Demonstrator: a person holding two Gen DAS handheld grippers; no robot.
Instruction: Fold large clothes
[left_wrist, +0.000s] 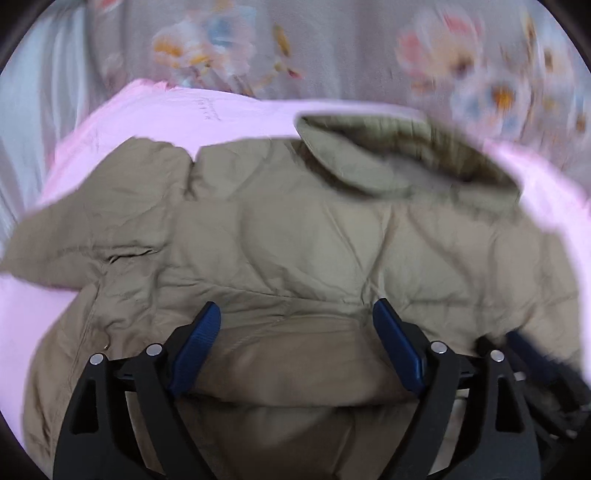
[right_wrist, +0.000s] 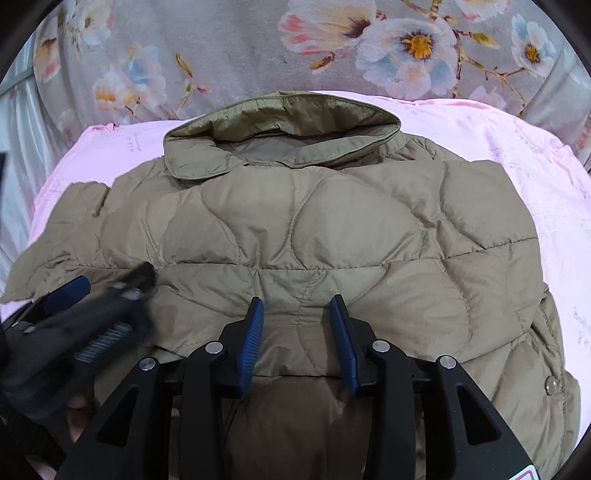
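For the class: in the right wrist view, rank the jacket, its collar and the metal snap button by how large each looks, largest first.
1. Jacket, which fills most of the view.
2. Collar.
3. Snap button, tiny, by the right edge.
Fisheye distortion does not change this order.

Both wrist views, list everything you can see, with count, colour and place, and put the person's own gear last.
quilted jacket: one, khaki, spread across the pink cover, its near hem folded up over the body.
jacket collar: one, khaki, at the far edge of the jacket.
snap button: one, silver, near the jacket's right edge.
pink cover: one, pale pink, under the jacket.
floral blanket: one, grey with pink, blue and yellow flowers, beyond the pink cover.
left hand-held gripper: one, black with blue pads, jaws wide open above the folded hem.
right hand-held gripper: one, black with blue pads, jaws partly open astride a puff of the hem.
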